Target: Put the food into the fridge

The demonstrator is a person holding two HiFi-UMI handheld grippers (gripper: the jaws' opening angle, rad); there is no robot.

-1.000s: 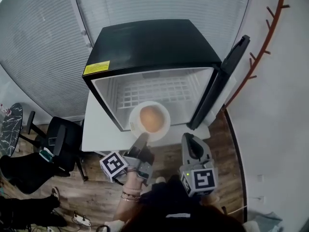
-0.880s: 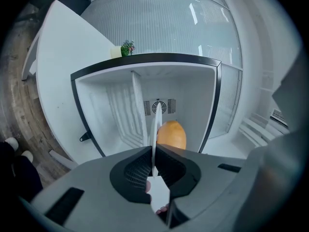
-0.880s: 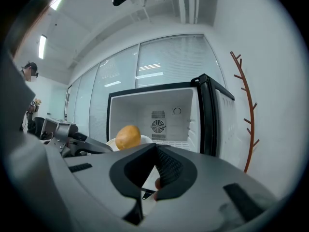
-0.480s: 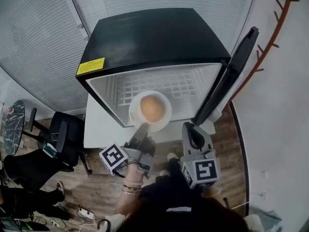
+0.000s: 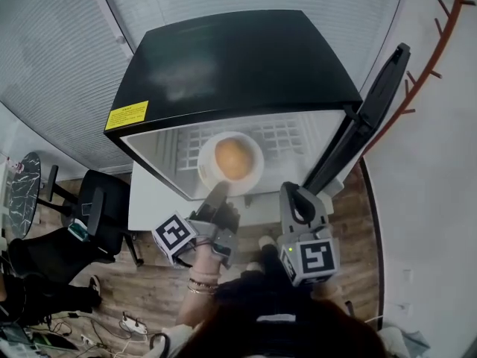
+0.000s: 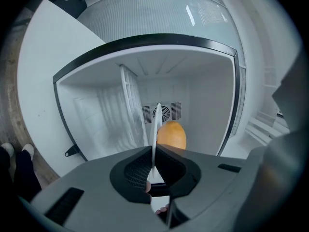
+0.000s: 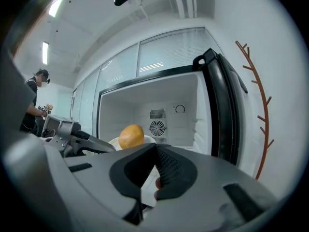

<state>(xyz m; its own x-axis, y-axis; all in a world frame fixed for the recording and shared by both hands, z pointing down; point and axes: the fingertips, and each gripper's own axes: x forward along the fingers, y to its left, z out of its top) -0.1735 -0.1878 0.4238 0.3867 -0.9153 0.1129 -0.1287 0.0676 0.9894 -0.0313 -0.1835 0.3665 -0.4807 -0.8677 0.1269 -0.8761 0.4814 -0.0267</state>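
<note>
- Fridge [image 5: 238, 58] fills upper centre of the head view. Its door [image 5: 365, 118] is swung wide at right, and the mouth faces me.
- Inside are white walls, a wire shelf [image 5: 283, 134] and a fan grille [image 6: 164, 112] at the back (open room all round the plate).
- My left gripper [image 5: 218, 196] is narrow, pinched on the rim of the white plate [image 5: 252, 176]. The plate sits at the fridge's front edge, with the round orange-brown food [image 5: 232, 157] on it.
- My right gripper [image 5: 292, 192], right of centre, has its jaws together and holds nothing.

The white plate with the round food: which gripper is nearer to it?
Left. The left gripper grips the white plate by its near rim at the fridge opening. The right gripper sits apart, off to the plate's right and further back from the fridge, jaws together, empty.
</note>
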